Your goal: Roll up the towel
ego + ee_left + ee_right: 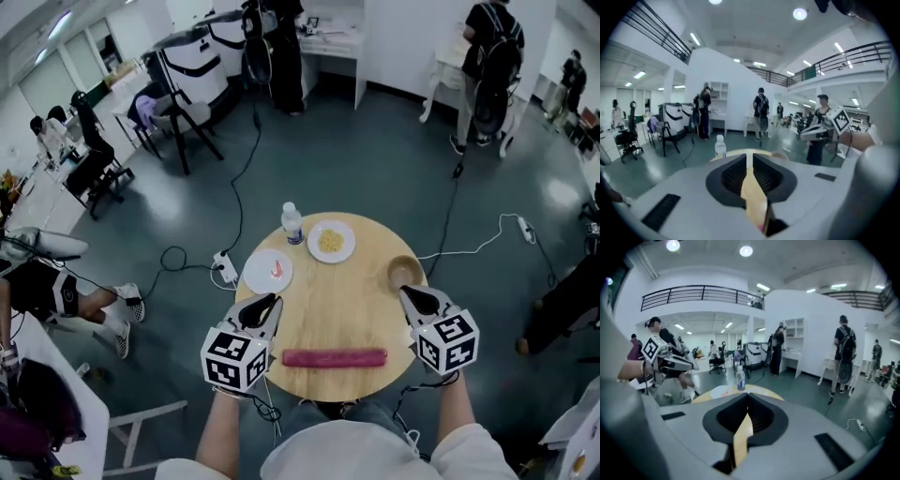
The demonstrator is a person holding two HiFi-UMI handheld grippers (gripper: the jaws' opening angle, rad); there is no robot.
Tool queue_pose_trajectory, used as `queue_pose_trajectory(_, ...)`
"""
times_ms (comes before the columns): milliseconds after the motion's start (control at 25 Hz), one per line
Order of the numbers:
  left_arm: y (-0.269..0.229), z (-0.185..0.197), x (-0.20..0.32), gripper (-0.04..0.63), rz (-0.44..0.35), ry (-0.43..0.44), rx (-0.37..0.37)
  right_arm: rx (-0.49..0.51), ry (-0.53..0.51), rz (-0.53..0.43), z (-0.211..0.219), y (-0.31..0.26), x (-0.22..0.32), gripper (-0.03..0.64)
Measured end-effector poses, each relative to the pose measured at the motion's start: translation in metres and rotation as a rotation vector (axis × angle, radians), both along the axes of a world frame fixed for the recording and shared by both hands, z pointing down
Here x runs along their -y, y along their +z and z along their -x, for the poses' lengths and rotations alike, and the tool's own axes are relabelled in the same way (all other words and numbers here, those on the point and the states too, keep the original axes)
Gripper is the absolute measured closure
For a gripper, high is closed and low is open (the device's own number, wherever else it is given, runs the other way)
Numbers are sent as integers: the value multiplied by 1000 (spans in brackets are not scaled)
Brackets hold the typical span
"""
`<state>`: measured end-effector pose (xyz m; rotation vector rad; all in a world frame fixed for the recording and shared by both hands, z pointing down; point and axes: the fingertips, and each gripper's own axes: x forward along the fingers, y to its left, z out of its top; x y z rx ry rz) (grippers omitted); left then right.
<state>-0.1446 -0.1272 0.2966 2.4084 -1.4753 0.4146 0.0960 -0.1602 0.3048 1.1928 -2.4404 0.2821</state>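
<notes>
1. The rolled pink towel (334, 357) is lying on the round table (347, 305), along the edge nearest the person.
2. The left gripper (267, 305) is hovering to its left, jaws almost touching, gripping nothing.
3. The right gripper (412, 295) is hovering to its right, jaws pressed together, empty.

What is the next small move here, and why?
Probably none beyond holding both grippers clear. The towel lies as a finished roll near the front edge of the table. The left gripper and right gripper sit on either side of it, jaws shut on nothing. Nothing looks left to roll.
</notes>
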Motion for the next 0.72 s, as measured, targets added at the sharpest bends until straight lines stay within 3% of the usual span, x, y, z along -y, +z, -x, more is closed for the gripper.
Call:
queue_pose_trajectory(160, -81, 21, 2, 591, -226, -239, -70, 122, 172, -170, -19, -66, 1, 615)
queue_pose_trajectory(280, -111, 36, -11, 592, -313, -356, -109, 183, 264, -265, -29, -91, -11, 617)
queue_pose_trajectory(480, -115, 47, -33, 592, -334, -454, -116, 219, 367, -348, -46, -107, -30, 617)
queue_pose_trajectory(720, -110, 52, -46, 592, -352, -500, -89, 206, 395, -375, -53, -113, -42, 617)
